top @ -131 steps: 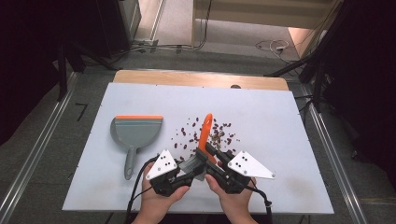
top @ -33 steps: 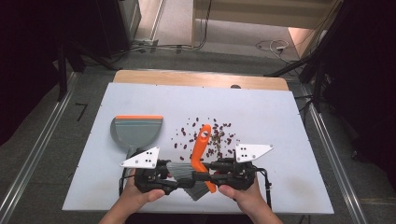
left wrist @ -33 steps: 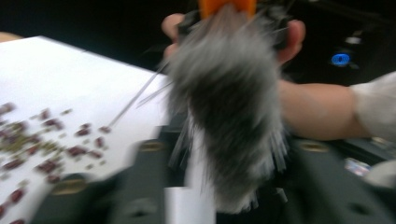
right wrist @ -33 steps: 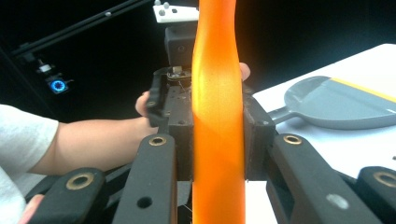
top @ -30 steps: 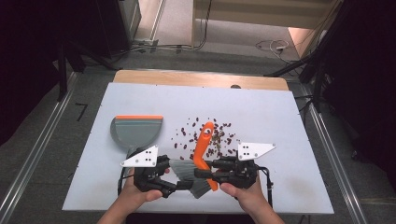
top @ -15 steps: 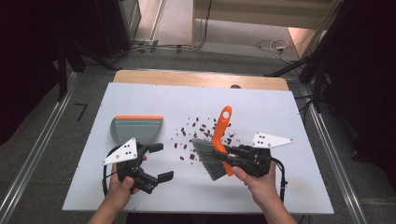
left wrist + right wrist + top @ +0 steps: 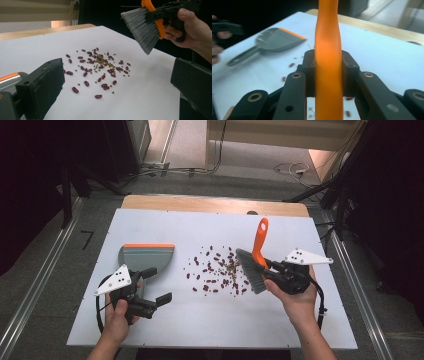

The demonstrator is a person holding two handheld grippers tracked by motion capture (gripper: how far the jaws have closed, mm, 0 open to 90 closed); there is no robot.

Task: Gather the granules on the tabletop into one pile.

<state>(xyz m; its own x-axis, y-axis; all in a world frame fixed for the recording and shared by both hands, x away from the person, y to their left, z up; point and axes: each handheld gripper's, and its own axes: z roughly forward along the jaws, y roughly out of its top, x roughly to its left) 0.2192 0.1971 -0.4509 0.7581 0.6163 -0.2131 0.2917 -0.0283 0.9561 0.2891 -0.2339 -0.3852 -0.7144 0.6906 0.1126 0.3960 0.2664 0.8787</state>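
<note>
We have let go of the brush (image 7: 256, 257) with our left gripper (image 7: 152, 301) (jaws just opened wide, empty); our right gripper (image 7: 274, 271) now clamps it alone beside the beans (image 7: 216, 270), ready to sweep

Scattered beans (image 7: 217, 270) mid-counter (image 7: 210, 320); dustpan (image 7: 145, 257) to their left, nearer the left edge — brush (image 7: 252, 262) just right of them, raised, toward the right edge.

Orange-handled grey-bristled brush (image 7: 256, 256) lifted right of scattered beans (image 7: 218, 272), grey dustpan (image 7: 145, 258) flat at left
</note>
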